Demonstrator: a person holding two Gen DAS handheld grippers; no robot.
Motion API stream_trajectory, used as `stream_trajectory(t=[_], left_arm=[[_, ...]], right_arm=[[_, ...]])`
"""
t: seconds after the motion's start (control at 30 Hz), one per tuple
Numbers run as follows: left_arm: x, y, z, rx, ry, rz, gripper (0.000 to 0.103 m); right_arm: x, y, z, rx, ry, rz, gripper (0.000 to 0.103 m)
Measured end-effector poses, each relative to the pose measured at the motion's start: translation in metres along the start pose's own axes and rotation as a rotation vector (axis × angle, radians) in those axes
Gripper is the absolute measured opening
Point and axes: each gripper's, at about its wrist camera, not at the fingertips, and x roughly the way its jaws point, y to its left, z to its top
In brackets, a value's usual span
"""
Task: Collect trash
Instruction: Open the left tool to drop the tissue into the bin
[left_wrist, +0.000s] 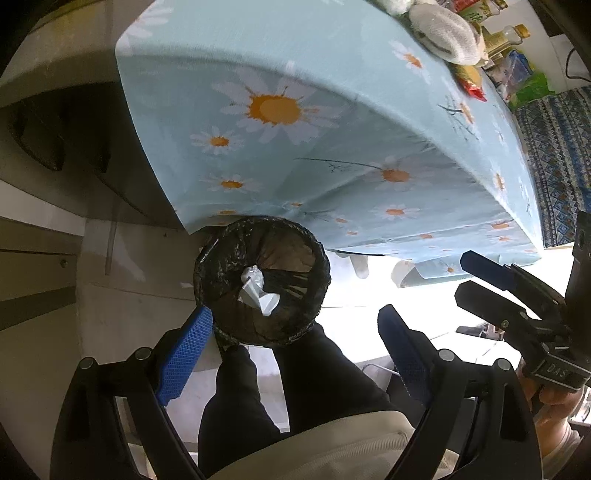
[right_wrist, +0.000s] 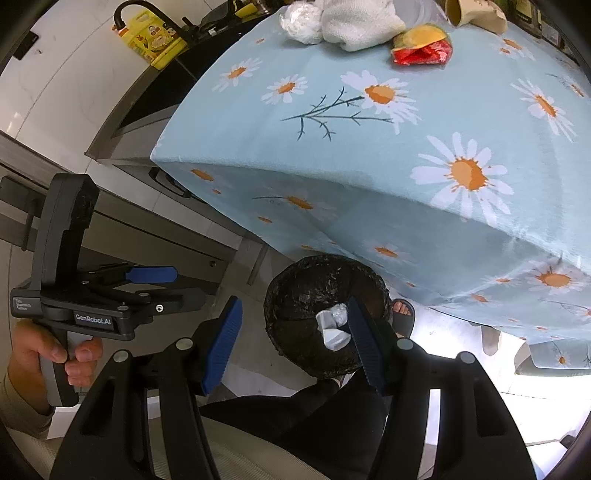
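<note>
A crumpled white wrapper (right_wrist: 332, 326) lies inside the bin (right_wrist: 295, 291) below the tabletop (right_wrist: 369, 155). Both hand-held grippers, left (left_wrist: 295, 350) and right (right_wrist: 295, 343), hang spread and empty above the bin. Drop looks done; next, fetch the red wrapper (right_wrist: 424, 53) from the tabletop.

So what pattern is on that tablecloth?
The tablecloth is light blue with white daisies that have orange centres, clearest in the right wrist view.

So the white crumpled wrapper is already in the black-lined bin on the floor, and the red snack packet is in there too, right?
Not quite. The white crumpled wrapper does lie in the black-lined bin on the floor, but the red snack packet is not in it: the right wrist view shows it on the daisy tablecloth, beside the white cloth.
</note>
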Motion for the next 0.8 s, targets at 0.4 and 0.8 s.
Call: stream_trajectory(t=[0.4,0.8], left_arm=[[-0.034,-0.029,-0.002,0.067,-0.058,-0.007,0.088],[-0.079,-0.069,0.022,0.165,-0.167,0.003,0.088]], right_arm=[[-0.046,0.003,0.003,-0.006,-0.098,-0.035,0.060],[-0.094,-0.003,0.016,0.005,-0.216,-0.053,0.060]])
